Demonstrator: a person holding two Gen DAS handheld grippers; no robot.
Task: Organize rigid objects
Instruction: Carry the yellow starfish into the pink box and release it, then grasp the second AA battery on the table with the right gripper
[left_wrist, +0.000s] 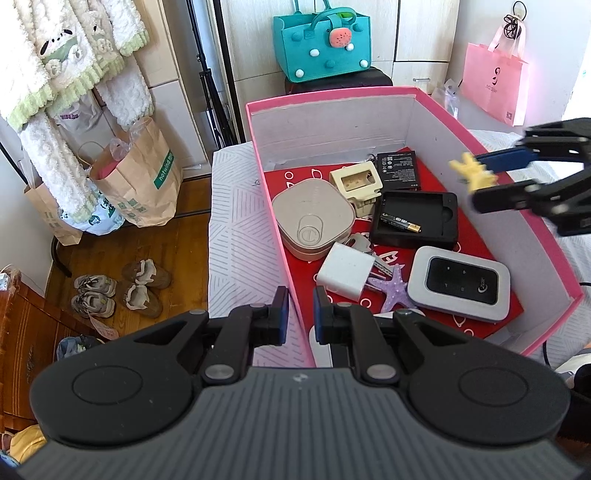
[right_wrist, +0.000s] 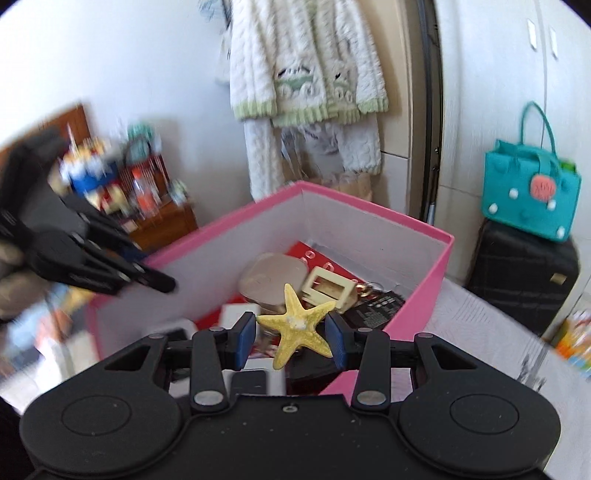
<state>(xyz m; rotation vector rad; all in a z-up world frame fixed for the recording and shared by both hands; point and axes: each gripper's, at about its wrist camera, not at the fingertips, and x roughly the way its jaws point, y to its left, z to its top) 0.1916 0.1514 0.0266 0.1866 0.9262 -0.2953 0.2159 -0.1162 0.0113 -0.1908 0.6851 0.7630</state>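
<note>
Nearest the left wrist camera, the left tool (left_wrist: 300, 314) has its blue pads pressed almost together over the near left wall of the pink box (left_wrist: 565, 258). That wall runs between them, though whether they pinch it cannot be told.

The box sits on a patterned white cover (left_wrist: 236, 229). A strip of cover lies bare along the box's left wall, then the cover edge drops to the wooden floor (left_wrist: 166, 251), where shoes (left_wrist: 122, 288) and paper bags (left_wrist: 144, 177) stand.

Inside, on a red liner, things crowd the middle: a beige rounded case (left_wrist: 314, 218), a cream holder (left_wrist: 356, 182) touching it, a flat black battery (left_wrist: 399, 166) at the back, and a black tray (left_wrist: 415, 218) with a small AA cell (left_wrist: 400, 223) lying in it. Nearer are a white plug cube (left_wrist: 345, 271), a purple starfish (left_wrist: 389, 286) just beside it, and a grey pocket router (left_wrist: 460, 282). Bare liner shows along the back left and the near right corner.

The right tool (left_wrist: 476, 182) hovers above the box's right rim, pinching a yellow starfish (left_wrist: 472, 171), blurred in this view.

The right wrist view shows that grip plainly: the right tool (right_wrist: 291, 338) clamps the yellow starfish (right_wrist: 295, 325) by two opposite arms between the blue pads, above the near rim of the pink box (right_wrist: 417, 295). Here the left tool (right_wrist: 159, 282) shows blurred over the far left rim. Only this view shows a black suitcase (right_wrist: 524, 273) under the teal bag (right_wrist: 528, 192); only the left shows the floor and the router clearly.
</note>
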